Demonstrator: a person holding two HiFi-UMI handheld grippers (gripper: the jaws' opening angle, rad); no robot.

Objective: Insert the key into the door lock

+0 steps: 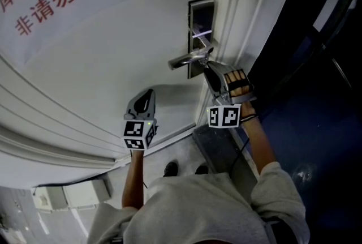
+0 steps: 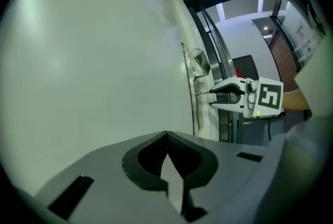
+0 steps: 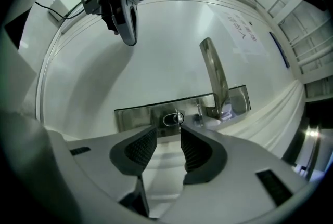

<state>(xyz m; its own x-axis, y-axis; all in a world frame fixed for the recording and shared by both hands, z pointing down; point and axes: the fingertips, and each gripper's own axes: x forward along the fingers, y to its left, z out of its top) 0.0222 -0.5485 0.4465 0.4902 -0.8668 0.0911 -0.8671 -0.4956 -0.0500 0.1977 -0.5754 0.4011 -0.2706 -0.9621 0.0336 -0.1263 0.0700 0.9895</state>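
Fingers of the right gripper (image 3: 167,133) stand spread, with nothing pinched between the ribbed pads (image 3: 139,149). The left gripper (image 2: 167,137) has its fingers pressed together and empty. It hangs against the bare door (image 3: 99,77), well away from the lock plate (image 3: 136,115) on the side opposite the lever handle (image 3: 213,75).

The key (image 3: 174,119) appears to sit in the keyhole of the lock plate, only its rounded head showing. No view shows how deep it is seated.

With nothing gripping it, a key that is only partly in could sag or slip out of the lock plate and fall. A sideways drift as the right gripper backs off could let a pad catch the head and drag or tilt it. The lever handle stands just beside the keyhole on the lock plate, so a careless swing could knock it too.

From the lock plate outward, the key's head lies just ahead of the fingertips, in line with the gap between them, a little nearer the finger on the handle side and seemingly clear of both pads.
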